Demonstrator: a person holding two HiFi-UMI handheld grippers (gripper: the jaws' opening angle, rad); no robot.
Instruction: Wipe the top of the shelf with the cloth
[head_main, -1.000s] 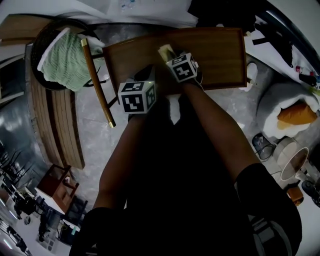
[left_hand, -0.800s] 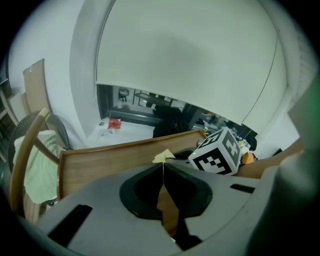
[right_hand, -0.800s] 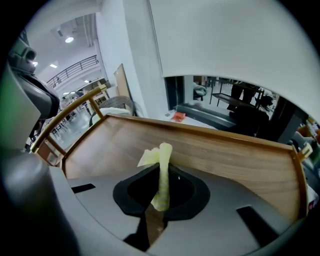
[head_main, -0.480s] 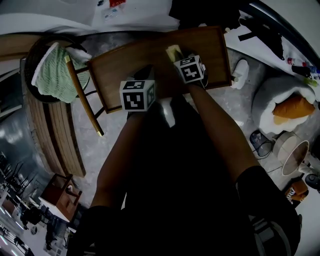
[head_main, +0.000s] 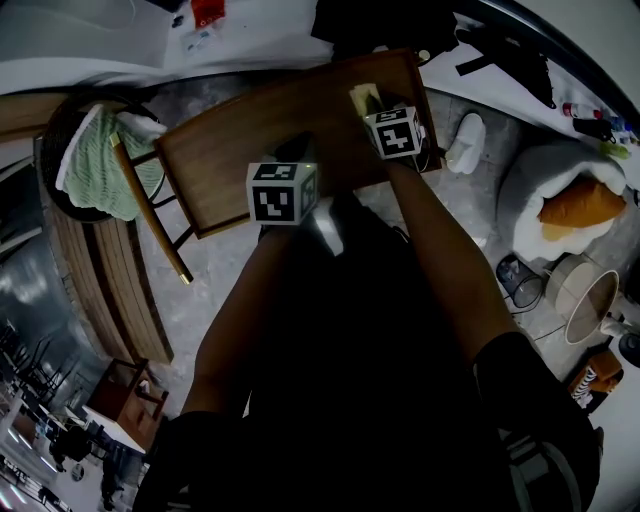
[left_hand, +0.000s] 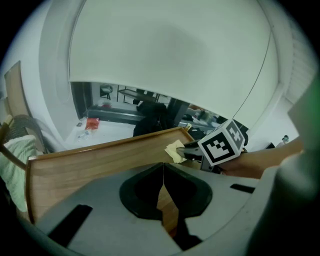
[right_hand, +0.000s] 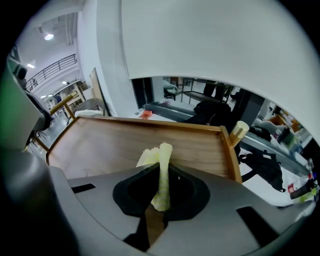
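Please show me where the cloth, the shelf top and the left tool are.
Cloth (right_hand: 161, 175): right gripper view, on the strip pinched between the jaws.
Shelf top (head_main: 235, 150): head view, on bare wood near its left end.
Left tool (left_hand: 163, 169): left gripper view, where its shut jaws meet.

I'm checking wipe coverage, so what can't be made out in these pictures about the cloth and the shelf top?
Head view: the person's arms cover the near edge of the shelf top.
Right gripper view: the right gripper, shut on the cloth, hides the cloth's lower end, so contact with the wood is unclear.
Left gripper view: the left gripper, shut and empty, blocks the wood beneath it.
Dust or streaks: too dim to tell.
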